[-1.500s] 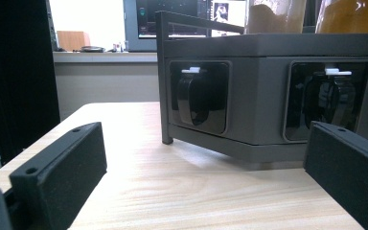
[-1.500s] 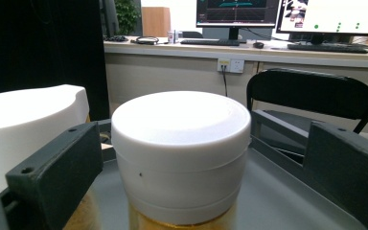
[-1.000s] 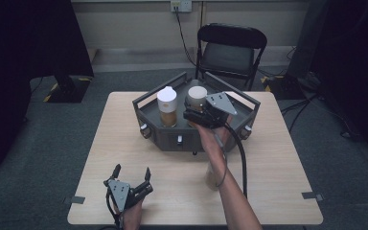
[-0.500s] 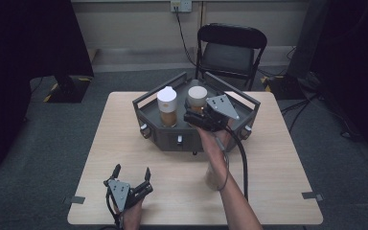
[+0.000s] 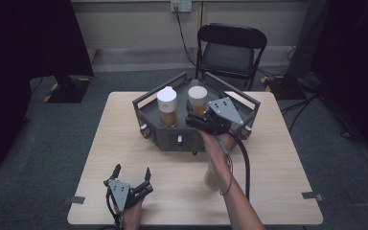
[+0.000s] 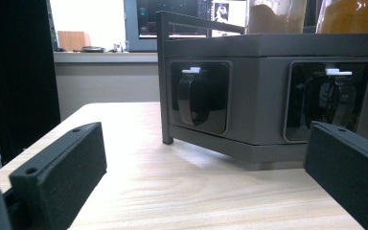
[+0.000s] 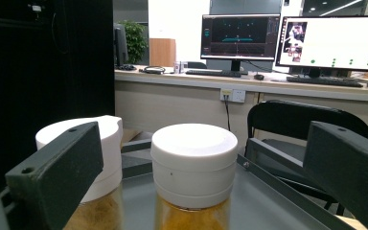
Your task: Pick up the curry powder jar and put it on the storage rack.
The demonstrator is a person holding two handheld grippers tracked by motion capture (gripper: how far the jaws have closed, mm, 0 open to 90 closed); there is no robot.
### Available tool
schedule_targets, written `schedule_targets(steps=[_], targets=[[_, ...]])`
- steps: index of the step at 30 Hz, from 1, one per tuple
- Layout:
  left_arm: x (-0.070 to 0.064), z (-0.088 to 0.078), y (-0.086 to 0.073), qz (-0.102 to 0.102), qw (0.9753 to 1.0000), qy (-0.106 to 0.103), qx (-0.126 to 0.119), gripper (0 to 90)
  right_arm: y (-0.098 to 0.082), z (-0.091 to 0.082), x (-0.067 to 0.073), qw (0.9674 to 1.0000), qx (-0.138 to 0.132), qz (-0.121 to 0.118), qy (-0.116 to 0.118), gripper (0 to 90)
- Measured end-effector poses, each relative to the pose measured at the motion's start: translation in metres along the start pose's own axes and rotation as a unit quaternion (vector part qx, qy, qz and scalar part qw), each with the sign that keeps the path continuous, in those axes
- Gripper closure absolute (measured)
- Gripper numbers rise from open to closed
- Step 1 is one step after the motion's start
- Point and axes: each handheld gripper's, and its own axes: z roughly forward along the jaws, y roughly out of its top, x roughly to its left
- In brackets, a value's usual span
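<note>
The right claw (image 5: 195, 120) hung wide open in front of the right-hand jar (image 5: 198, 99), which stood in the grey tray (image 5: 172, 139) just beside a second jar (image 5: 166, 106); the step in hand looked like the approach to a grasp, calling next for a short advance so the jaws straddled its white lid (image 7: 194, 143). Both jars held a yellow-brown filling under white lids. The left claw (image 5: 133, 173) rested open on the surface (image 5: 278, 158), holding nothing.
</note>
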Motion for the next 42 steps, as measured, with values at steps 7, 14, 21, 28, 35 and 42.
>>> schedule_targets(steps=[7,14,21,28,35,42], targets=[[0.0,0.0,0.0,0.0,1.0,0.0,0.0,0.5,-0.002,-0.008,-0.001,0.9999,-0.006,0.004,0.007,0.0],[0.0,0.0,0.0,0.0,1.0,0.0,0.0,0.5,-0.004,-0.018,-0.003,0.9998,-0.017,0.008,0.011,0.0],[0.0,0.0,0.0,0.0,1.0,0.0,0.0,0.5,-0.006,-0.026,-0.009,0.9998,-0.02,0.005,0.008,0.0],[0.0,0.0,0.0,0.0,1.0,0.0,0.0,0.5,-0.005,-0.04,-0.013,0.9996,-0.029,0.003,0.005,0.0],[0.0,0.0,0.0,0.0,1.0,0.0,0.0,0.5,-0.008,-0.051,-0.015,0.9994,-0.035,0.006,0.006,0.0],[0.0,0.0,0.0,0.0,1.0,0.001,0.0,0.5,-0.011,-0.064,-0.011,0.9993,-0.033,0.014,-0.003,0.0]])
